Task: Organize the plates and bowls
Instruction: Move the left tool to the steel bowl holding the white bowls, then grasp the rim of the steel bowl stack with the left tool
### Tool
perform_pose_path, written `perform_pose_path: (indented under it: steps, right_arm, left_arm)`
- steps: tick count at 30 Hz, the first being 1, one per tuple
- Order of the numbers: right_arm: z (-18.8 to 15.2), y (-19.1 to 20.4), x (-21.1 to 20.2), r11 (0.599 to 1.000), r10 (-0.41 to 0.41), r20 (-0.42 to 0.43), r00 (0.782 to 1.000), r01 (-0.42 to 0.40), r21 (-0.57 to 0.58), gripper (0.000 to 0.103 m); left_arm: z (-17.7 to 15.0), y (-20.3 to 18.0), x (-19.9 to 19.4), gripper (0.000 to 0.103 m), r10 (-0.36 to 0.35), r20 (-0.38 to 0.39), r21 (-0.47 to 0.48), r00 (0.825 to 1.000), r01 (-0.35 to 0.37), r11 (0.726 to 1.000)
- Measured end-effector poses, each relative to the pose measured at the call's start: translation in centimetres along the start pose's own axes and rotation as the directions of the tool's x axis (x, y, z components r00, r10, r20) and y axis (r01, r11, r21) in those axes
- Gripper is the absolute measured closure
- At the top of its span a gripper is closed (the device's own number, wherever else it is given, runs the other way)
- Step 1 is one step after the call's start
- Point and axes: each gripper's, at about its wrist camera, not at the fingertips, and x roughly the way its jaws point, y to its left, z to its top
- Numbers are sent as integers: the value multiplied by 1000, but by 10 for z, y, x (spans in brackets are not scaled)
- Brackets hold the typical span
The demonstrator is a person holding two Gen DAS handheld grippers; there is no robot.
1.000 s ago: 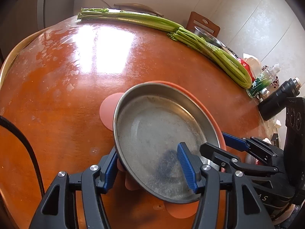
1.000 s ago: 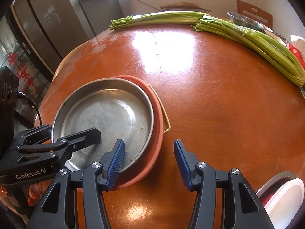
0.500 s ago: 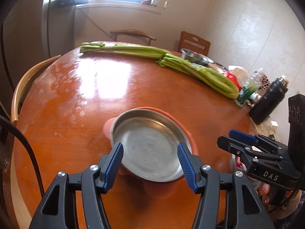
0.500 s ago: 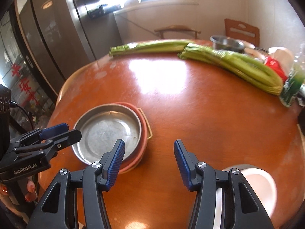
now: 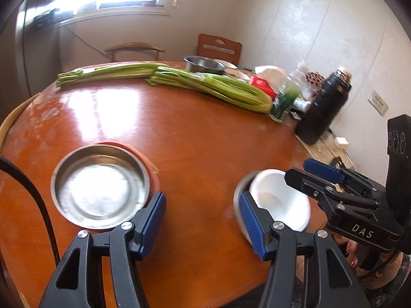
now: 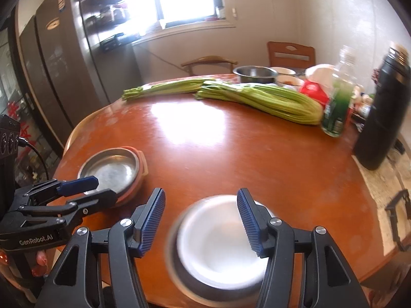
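My left gripper (image 5: 203,220) hangs part open and empty beside the steel plate (image 5: 99,186) nested on the red plate (image 6: 138,177). My right gripper (image 6: 200,220), jaws just widened, holds nothing above the white bowl (image 6: 221,243) near the table (image 5: 200,138) edge.

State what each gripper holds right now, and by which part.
Nothing is held. The left gripper is open above bare table, the round steel pan lying apart. The right gripper, jaws just opening, hangs open over the white bowl, untouched.
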Motion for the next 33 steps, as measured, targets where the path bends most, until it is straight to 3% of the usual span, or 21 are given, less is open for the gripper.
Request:
perform_pose_path:
  steps: [14, 33]
  right_arm:
    - [-37, -78, -4, 997, -1, -51, 999, 5, 73, 42]
    - [-57, -77, 29, 990, 93, -171, 981, -73, 119, 41]
  left_arm:
    - [-10, -73, 50, 44, 6, -83, 61, 997, -1, 998]
    - [-19, -72, 85, 44, 42, -175, 48, 984, -34, 998]
